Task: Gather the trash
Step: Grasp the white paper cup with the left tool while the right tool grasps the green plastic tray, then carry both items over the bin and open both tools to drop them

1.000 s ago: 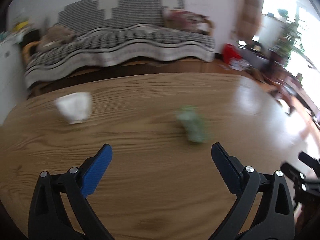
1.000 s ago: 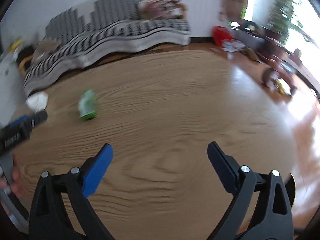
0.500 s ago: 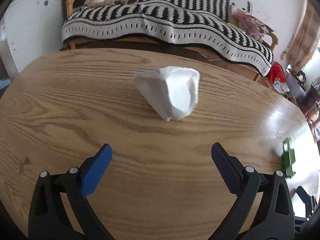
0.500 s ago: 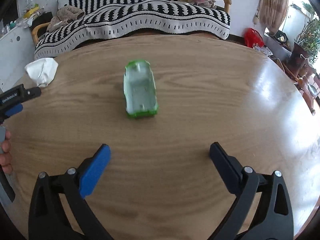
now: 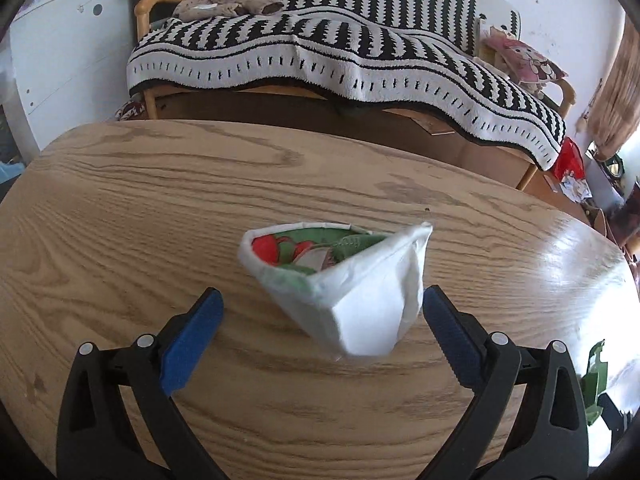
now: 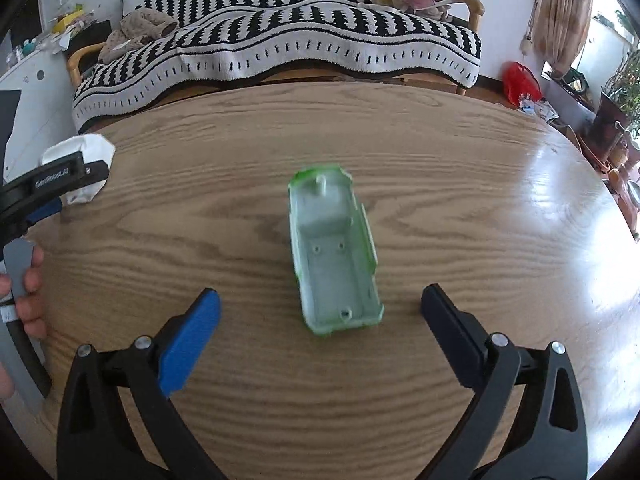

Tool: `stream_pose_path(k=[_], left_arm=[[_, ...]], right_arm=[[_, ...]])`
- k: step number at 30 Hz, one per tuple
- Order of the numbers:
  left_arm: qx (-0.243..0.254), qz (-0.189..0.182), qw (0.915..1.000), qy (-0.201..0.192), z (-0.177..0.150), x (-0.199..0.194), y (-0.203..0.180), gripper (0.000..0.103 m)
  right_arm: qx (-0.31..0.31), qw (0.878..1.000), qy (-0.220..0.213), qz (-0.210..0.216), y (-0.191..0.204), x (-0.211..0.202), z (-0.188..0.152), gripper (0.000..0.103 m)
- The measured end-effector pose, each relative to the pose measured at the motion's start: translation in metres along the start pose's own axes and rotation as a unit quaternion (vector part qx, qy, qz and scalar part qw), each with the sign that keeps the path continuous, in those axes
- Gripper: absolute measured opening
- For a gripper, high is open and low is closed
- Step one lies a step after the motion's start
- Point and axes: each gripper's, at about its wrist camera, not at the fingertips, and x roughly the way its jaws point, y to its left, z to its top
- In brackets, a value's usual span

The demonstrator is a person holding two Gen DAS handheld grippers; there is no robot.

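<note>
A crushed white paper cup (image 5: 352, 300) with a red and green printed inside lies on the wooden table (image 5: 120, 220). My left gripper (image 5: 320, 320) is open, its fingers on either side of the cup's near end without touching it. A green plastic toy-car shell (image 6: 334, 256) lies hollow side up on the table. My right gripper (image 6: 318, 316) is open just short of the shell's near end. In the right wrist view the cup (image 6: 86, 152) and the left gripper's finger (image 6: 60, 176) show at far left. A bit of the green shell (image 5: 594, 380) shows at the left view's right edge.
A sofa with a black and white striped blanket (image 6: 280, 40) stands behind the round table. A white cabinet (image 5: 60, 52) is at the left. A red bag (image 6: 520, 80) and clutter lie on the floor at the right. A hand (image 6: 28, 292) holds the left gripper.
Both grippers have moved forward and lower. The cup now lies between the left fingers, and the green shell sits just ahead of the right fingers. Both stay open.
</note>
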Motion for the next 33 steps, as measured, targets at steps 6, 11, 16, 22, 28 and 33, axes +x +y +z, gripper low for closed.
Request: stream_pose_path(k=[6,11,16,22,28,33], left_arm=[[-0.005,-0.010,0.9998,-0.014,-0.004,-0.008,0.004,0.060],[0.005,-0.018,0.9997,-0.013,-0.012,-0.014,0.003,0.059],[0.005,-0.023,0.9997,-0.003,-0.023,-0.026,0.005,0.058],[0.030,-0.048,0.9984,-0.008,-0.037,-0.057,-0.020,0.058],[0.096,-0.089,0.9913,-0.012,-0.063,-0.092,-0.090,0.058],[0.156,-0.138,0.9779,-0.012,-0.100,-0.124,-0.168,0.058]], right_arm=[[-0.001,1.000,-0.021,0.003,0.001,-0.005,0.000,0.056],[-0.004,1.000,-0.027,0.007,0.003,-0.010,-0.003,0.033],[0.002,1.000,-0.019,0.008,0.000,-0.020,-0.013,0.033],[0.032,0.999,-0.022,0.006,-0.032,-0.053,-0.030,0.033],[0.087,0.995,-0.043,-0.024,-0.108,-0.111,-0.054,0.033],[0.131,0.987,-0.056,-0.069,-0.178,-0.162,-0.088,0.033]])
